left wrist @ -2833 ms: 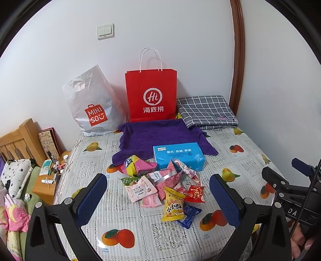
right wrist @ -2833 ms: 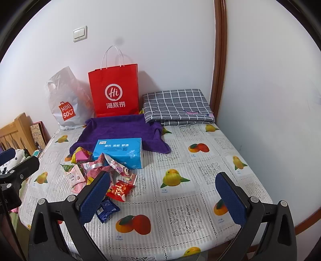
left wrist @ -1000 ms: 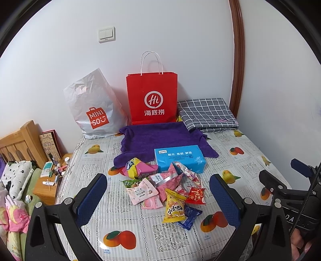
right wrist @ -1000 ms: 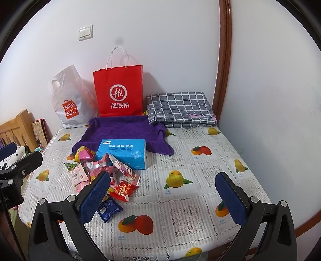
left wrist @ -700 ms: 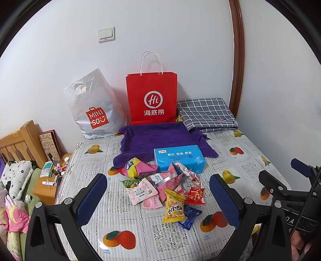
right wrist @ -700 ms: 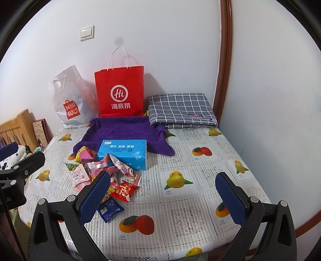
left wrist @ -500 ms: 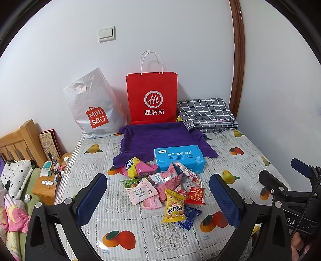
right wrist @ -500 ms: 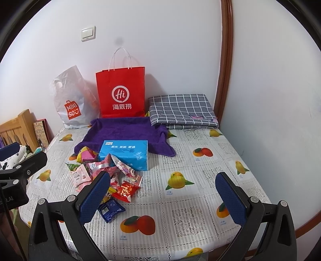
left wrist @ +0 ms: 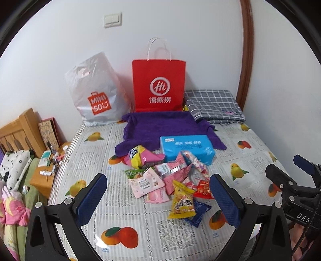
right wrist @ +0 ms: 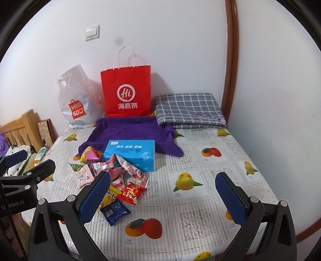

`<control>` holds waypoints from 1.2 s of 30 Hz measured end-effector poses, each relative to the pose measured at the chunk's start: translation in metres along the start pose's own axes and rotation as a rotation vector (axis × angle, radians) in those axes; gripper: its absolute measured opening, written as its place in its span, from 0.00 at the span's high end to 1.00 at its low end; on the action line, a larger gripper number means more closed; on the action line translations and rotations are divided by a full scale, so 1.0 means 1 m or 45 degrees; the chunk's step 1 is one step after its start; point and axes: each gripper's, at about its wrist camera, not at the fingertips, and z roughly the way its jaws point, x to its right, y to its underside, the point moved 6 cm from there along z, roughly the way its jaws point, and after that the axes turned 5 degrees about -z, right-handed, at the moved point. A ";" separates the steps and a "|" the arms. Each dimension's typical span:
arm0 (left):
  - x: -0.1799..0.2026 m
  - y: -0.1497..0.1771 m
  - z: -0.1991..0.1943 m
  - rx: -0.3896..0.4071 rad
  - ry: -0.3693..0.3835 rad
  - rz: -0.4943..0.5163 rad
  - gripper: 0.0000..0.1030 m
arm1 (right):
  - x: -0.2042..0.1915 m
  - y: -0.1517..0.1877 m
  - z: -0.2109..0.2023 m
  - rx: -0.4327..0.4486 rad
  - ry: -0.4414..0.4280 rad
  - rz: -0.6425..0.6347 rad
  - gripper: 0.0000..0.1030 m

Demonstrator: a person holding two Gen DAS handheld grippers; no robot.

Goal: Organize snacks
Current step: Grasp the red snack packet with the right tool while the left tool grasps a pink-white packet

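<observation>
Snack packets lie in a loose heap (left wrist: 170,180) near the middle of the table with the fruit-print plastic cloth (left wrist: 84,160), just in front of a light blue rectangular tissue box (left wrist: 186,148) whose front edge they touch. That box sits on the front edge of a rumpled purple towel (left wrist: 158,126). Behind the towel, against the white wall, stand a red paper carrier bag with white handles (left wrist: 158,84) and, to its left, a white plastic shopping bag with an orange logo (left wrist: 96,90). A folded grey checked cloth (left wrist: 212,104) lies in the far right corner beside a brown wooden door frame (left wrist: 245,50). A white wall switch (left wrist: 112,19) is above the bags. Left of the table are a wooden headboard (left wrist: 18,130) and a small cluttered bedside stand (left wrist: 46,174).

The heap holds pink packets, a green one, a shiny yellow packet (left wrist: 181,202) at the front, a red packet (right wrist: 131,191) and a dark blue packet (right wrist: 115,210) nearest the table's front edge.

The left gripper (left wrist: 158,198) hovers above the front of the table with its blue-padded jaws spread wide and empty, the heap showing between them. The right gripper (right wrist: 162,198) is likewise wide apart and empty, with bare cloth between its jaws and the heap by its left finger. Each gripper shows at the edge of the other's view.
</observation>
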 end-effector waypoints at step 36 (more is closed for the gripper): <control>-0.084 0.057 0.146 -0.330 -0.071 -0.175 0.01 | -0.056 0.077 0.182 -0.451 -0.219 0.073 0.40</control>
